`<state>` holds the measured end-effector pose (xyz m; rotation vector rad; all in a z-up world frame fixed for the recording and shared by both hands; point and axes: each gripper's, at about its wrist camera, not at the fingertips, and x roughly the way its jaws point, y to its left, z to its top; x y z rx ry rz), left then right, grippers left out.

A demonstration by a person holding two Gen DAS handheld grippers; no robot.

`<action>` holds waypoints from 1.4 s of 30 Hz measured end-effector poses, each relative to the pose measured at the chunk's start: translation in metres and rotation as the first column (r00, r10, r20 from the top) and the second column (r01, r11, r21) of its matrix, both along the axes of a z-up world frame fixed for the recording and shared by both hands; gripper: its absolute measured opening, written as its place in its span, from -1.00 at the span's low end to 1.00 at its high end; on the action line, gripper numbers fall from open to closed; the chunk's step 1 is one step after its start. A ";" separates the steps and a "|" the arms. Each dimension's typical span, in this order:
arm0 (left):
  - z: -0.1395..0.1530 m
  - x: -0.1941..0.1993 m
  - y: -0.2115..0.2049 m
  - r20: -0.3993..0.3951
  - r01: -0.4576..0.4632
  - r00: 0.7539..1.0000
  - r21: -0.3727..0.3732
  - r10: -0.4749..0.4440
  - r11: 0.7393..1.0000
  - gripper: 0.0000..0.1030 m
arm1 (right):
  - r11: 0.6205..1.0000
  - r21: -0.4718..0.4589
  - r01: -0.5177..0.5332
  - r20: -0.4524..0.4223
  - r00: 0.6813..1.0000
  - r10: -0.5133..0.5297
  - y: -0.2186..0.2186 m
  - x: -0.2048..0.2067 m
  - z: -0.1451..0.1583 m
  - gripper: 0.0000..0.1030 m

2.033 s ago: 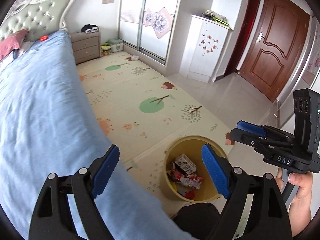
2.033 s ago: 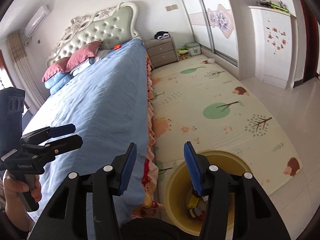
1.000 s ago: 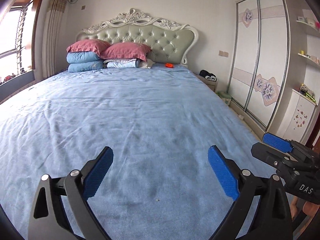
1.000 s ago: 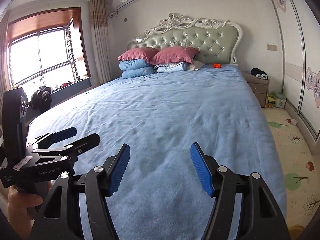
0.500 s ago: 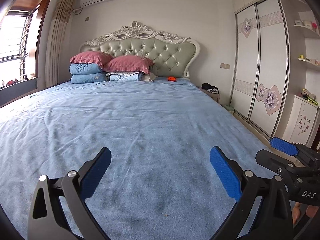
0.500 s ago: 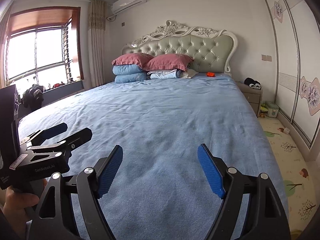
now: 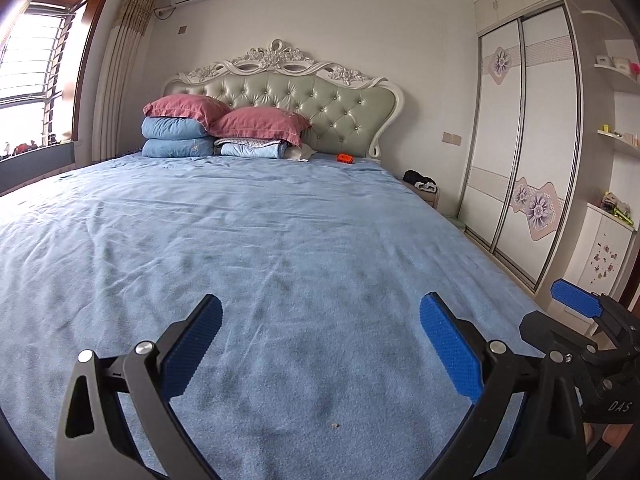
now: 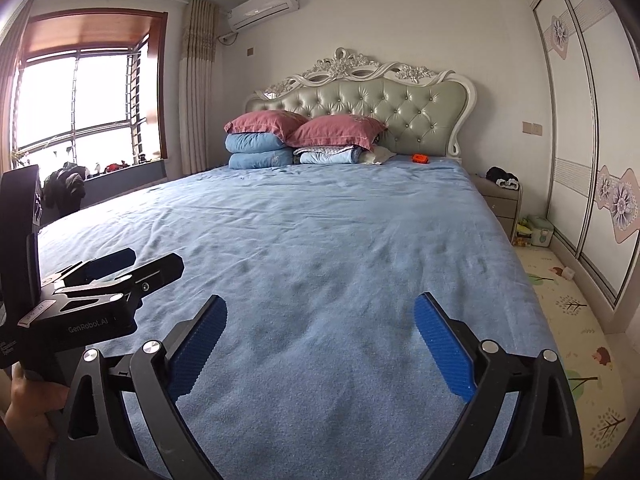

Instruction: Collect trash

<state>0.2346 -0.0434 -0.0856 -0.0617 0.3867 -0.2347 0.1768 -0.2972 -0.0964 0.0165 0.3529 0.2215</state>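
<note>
My left gripper (image 7: 320, 320) is open and empty over the foot of the blue bed (image 7: 260, 240). My right gripper (image 8: 320, 320) is open and empty beside it, also over the bed (image 8: 320, 232). Each gripper shows at the edge of the other's view: the right one (image 7: 576, 320) in the left wrist view and the left one (image 8: 120, 264) in the right wrist view. A small orange object (image 7: 344, 157) lies far off near the headboard; it also shows in the right wrist view (image 8: 420, 157). A tiny speck (image 7: 333, 425) lies on the sheet near the left gripper. No trash bin is in view.
Red and blue pillows (image 7: 208, 128) are stacked at the headboard (image 7: 288, 100). A nightstand (image 8: 502, 198) and a wardrobe (image 7: 520, 160) stand to the right. A patterned play mat (image 8: 568, 320) covers the floor right of the bed. A window (image 8: 80, 100) is on the left.
Both grippers swung away from the yellow trash bin on the floor and now face up the bed toward the headboard. The right gripper's jaws opened wider. The view has tilted up slightly.
</note>
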 end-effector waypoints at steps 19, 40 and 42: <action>-0.003 -0.006 -0.006 0.036 -0.001 0.999 0.032 0.000 0.999 0.92 | 0.998 0.046 0.047 -0.020 0.999 -0.046 -0.012 0.002 -0.002 0.83; -0.002 -0.007 -0.007 0.026 -0.017 1.000 0.033 0.016 0.999 0.92 | 0.997 0.049 0.057 -0.035 0.998 -0.055 -0.012 0.004 -0.003 0.83; -0.002 -0.007 -0.007 0.028 -0.018 0.999 0.031 0.017 0.999 0.92 | 0.997 0.048 0.057 -0.035 0.998 -0.056 -0.012 0.004 -0.003 0.83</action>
